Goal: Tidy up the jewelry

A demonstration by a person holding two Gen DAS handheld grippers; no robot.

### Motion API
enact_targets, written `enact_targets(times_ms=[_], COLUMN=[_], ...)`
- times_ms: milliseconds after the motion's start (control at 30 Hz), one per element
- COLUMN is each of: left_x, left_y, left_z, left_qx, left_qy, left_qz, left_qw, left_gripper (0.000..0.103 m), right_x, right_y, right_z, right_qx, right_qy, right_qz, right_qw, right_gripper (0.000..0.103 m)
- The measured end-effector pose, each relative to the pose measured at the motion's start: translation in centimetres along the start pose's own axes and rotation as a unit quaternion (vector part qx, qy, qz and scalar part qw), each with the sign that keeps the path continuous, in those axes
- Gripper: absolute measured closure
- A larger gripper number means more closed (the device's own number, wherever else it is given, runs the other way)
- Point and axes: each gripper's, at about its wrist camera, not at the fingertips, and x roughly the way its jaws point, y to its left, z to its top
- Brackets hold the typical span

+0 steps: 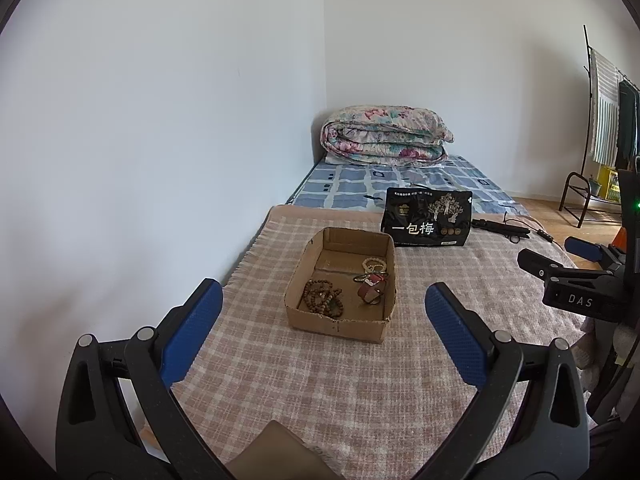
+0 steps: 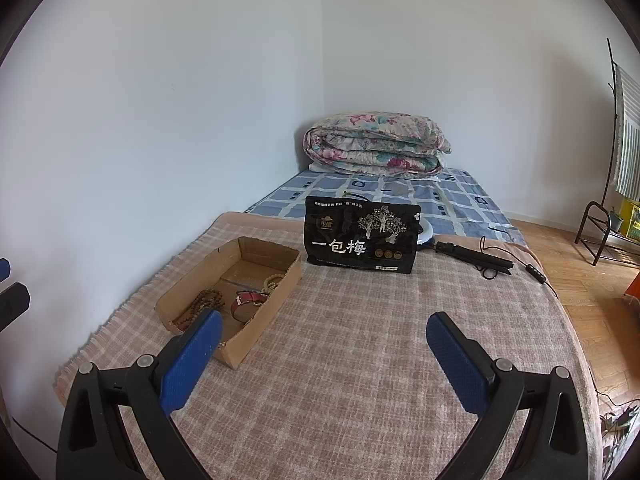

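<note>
A shallow cardboard box (image 1: 336, 322) (image 2: 256, 334) sits on the checked blanket. Inside lie a brown bead necklace (image 1: 323, 298) (image 2: 200, 306), a red strap band (image 1: 372, 290) (image 2: 248, 300) and a pale bead bracelet (image 1: 374, 266) (image 2: 274, 282). My left gripper (image 1: 324, 300) hangs just short of the box, open wide with nothing between its blue pads. My right gripper (image 2: 324, 330) is open too, empty, over bare blanket to the right of the box. It shows at the right edge of the left wrist view as the right gripper (image 1: 560, 258).
A black snack bag (image 1: 426, 218) (image 2: 362, 240) stands behind the box. Black folded rods with a cable (image 2: 476, 258) lie to its right. A folded floral quilt (image 1: 386, 136) rests at the far end of the bed. Wall to the left, wooden floor (image 2: 600, 300) to the right.
</note>
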Motion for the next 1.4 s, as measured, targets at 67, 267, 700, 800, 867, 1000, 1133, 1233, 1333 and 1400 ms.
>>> enact_targets(times_ms=[67,267,700,800,867,1000,1133,1233,1333,1400], left_x=[0.04,0.17,0.41,0.48,0.48,0.49,0.47,0.44,0.49,0.50], left_y=[-0.14,-0.37,-0.42,-0.39,-0.35,-0.41,-0.39,-0.47,-0.44,-0.45], left_z=[0.00,-0.16,-0.48,-0.73,-0.72,-0.90,-0.93,-0.98,-0.93,-0.95], left_qx=[0.001,0.001,0.000,-0.001,-0.002,-0.003,-0.003,-0.003,-0.004,-0.003], left_qy=[0.000,0.003,0.005,0.005,0.005,0.004,0.004,0.004,0.006,0.006], left_qz=[-0.001,-0.001,0.000,0.000,0.000,-0.001,-0.001,0.000,-0.001,-0.002], left_qw=[1.0000,1.0000,1.0000,1.0000,1.0000,1.0000,1.0000,1.0000,1.0000,1.0000], left_gripper=[0.000,0.000,0.000,0.000,0.000,0.000,0.000,0.000,0.000,0.000], right_x=[0.01,-0.05,-0.18,-0.07,-0.10,-0.09,-0.05,-0.10,-0.07,-0.07], right_y=[0.01,-0.04,-0.36,-0.42,-0.32,-0.29,-0.29,-0.30,-0.30,-0.30], right_z=[-0.01,-0.02,0.22,0.27,0.17,0.15,0.15,0.15,0.13,0.13], right_qx=[-0.001,0.001,-0.002,-0.001,0.000,0.000,-0.002,-0.001,0.000,0.000], right_qy=[0.000,0.001,0.001,0.001,0.001,0.000,0.001,0.001,0.000,0.001], right_qz=[0.000,0.000,0.000,-0.002,-0.002,-0.002,-0.003,-0.002,-0.003,-0.002], right_qw=[1.000,1.000,1.000,1.000,1.000,1.000,1.000,1.000,1.000,1.000], right_gripper=[0.000,0.000,0.000,0.000,0.000,0.000,0.000,0.000,0.000,0.000])
